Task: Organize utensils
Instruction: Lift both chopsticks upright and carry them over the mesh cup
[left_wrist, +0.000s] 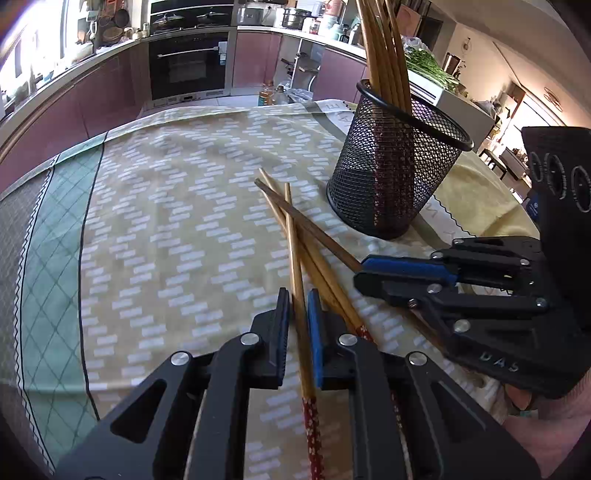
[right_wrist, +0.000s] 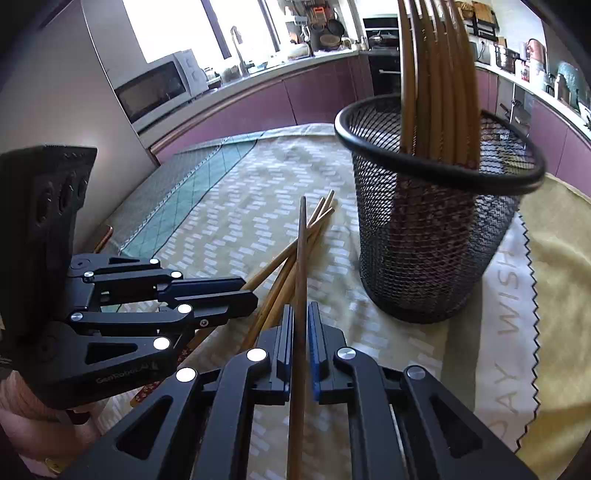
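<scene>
Several loose bamboo chopsticks (left_wrist: 295, 236) lie crossed on the patterned tablecloth (left_wrist: 166, 221). A black mesh holder (left_wrist: 391, 166) with several chopsticks upright in it stands just beyond them; it also shows in the right wrist view (right_wrist: 436, 236). My left gripper (left_wrist: 298, 306) is shut on one light chopstick with a red end (left_wrist: 297, 280). My right gripper (right_wrist: 301, 317) is shut on a darker chopstick (right_wrist: 302, 251); it also shows in the left wrist view (left_wrist: 360, 277), beside the left one. The left gripper shows in the right wrist view (right_wrist: 247, 293).
The tablecloth drapes over the far table edge (left_wrist: 221, 110). A yellow cloth (right_wrist: 561, 277) lies right of the holder. Kitchen cabinets, an oven (left_wrist: 188, 62) and a microwave (right_wrist: 159, 88) stand beyond the table.
</scene>
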